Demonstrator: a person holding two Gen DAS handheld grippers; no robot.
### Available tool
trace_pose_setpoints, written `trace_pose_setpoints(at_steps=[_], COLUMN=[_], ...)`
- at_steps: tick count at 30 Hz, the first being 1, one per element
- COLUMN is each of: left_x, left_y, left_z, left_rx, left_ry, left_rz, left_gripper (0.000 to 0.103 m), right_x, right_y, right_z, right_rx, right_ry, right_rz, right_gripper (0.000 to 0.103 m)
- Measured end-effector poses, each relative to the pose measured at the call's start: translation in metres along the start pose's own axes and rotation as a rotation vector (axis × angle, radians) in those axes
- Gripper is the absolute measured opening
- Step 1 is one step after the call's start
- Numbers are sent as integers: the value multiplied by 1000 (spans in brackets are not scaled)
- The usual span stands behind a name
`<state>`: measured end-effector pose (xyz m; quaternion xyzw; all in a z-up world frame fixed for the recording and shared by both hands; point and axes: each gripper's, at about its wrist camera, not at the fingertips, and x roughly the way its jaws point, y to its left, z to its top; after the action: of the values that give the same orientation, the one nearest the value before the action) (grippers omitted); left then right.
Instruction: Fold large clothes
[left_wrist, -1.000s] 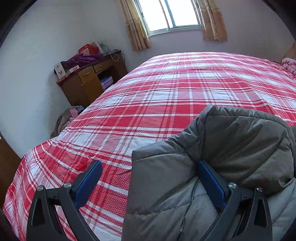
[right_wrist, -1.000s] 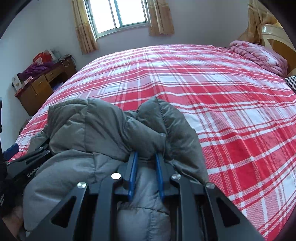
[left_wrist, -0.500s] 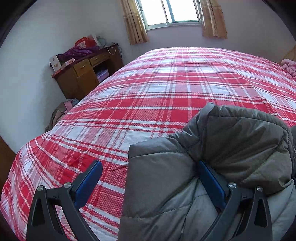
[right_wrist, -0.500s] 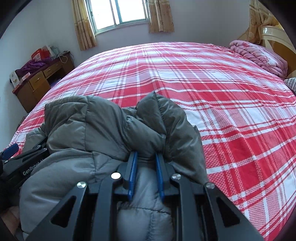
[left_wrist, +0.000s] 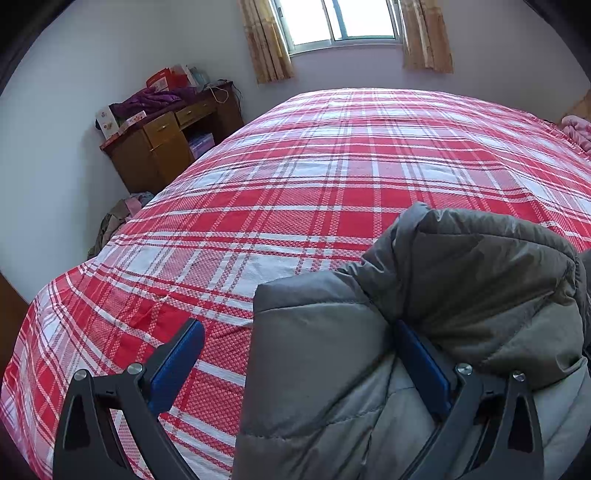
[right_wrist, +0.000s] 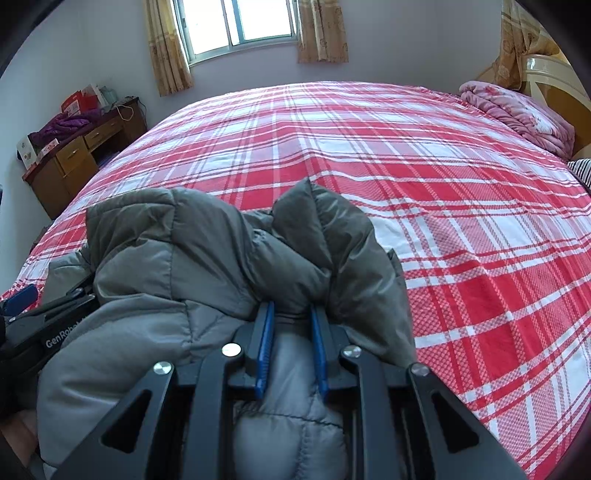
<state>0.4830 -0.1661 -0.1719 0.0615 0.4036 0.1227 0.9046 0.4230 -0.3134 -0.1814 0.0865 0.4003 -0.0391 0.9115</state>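
Observation:
A grey padded jacket (right_wrist: 177, 258) lies bunched at the near edge of the bed, also seen in the left wrist view as the jacket (left_wrist: 461, 280). My right gripper (right_wrist: 291, 310) is shut on a fold of its fabric, which bulges up past the blue pads (right_wrist: 264, 343). My left gripper (left_wrist: 299, 328) stands wide open. Its left finger (left_wrist: 177, 362) hangs free over the bedspread. Its right finger (left_wrist: 421, 365) is tucked under a fold of the jacket. In the right wrist view the left gripper (right_wrist: 40, 317) shows at the jacket's left side.
A red and white plaid bedspread (right_wrist: 369, 155) covers the wide bed. A pink quilt (right_wrist: 517, 114) lies by the headboard at the far right. A wooden desk (left_wrist: 162, 147) with boxes and purple cloth stands by the left wall, with clothes on the floor (left_wrist: 118, 221) beside it.
The left wrist view has shifted slightly over the bed. The jacket sits the same way in both grippers.

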Motion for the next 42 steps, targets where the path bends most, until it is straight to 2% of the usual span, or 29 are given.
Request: trace_pose_setpoints(at_steps=[18, 20, 22, 23, 24, 25, 26, 27, 31, 34, 37, 42], left_x=[0, -6, -20, -32, -45, -53, -62, -66, -59, -53, -52, -43], left_y=[1, 0, 5, 14, 23, 29, 35, 41, 47, 43, 33, 32], left_z=[0, 3, 3, -1, -6, -10, -18, -26, -44, -45, -48, -53], left_rx=[14, 42, 66, 48, 32, 30, 41, 50, 55, 56, 101, 66], left_ry=[12, 13, 14, 12, 2, -6, -8, -10, 8, 28, -2, 3], left_rz=[1, 6, -25, -51, -92, -119, -140, -147, -185, -197, -172, -193], left_gripper=[102, 102, 102, 102, 102, 102, 102, 102, 102, 102, 102, 102], right_x=[1, 1, -1, -4, -9, -18, -26, -41, -64, -59, -53, -38], right_y=[1, 1, 3, 3, 1, -1, -4, -10, -14, -17, -19, -25], right_z=[1, 1, 2, 2, 3, 2, 0, -4, -26, -38, -37, -36], right_rx=[-8, -10, -24, -39, -44, -29, -7, 36, 44, 69, 84, 91], right_ry=[3, 5, 9, 9, 8, 1, -7, -25, -39, -27, -16, 2], right_rz=[-8, -9, -14, -17, -26, -34, -24, 4, 22, 48, 75, 135], right_gripper=[23, 23, 23, 26, 44, 54, 71, 78, 78, 78, 79, 80])
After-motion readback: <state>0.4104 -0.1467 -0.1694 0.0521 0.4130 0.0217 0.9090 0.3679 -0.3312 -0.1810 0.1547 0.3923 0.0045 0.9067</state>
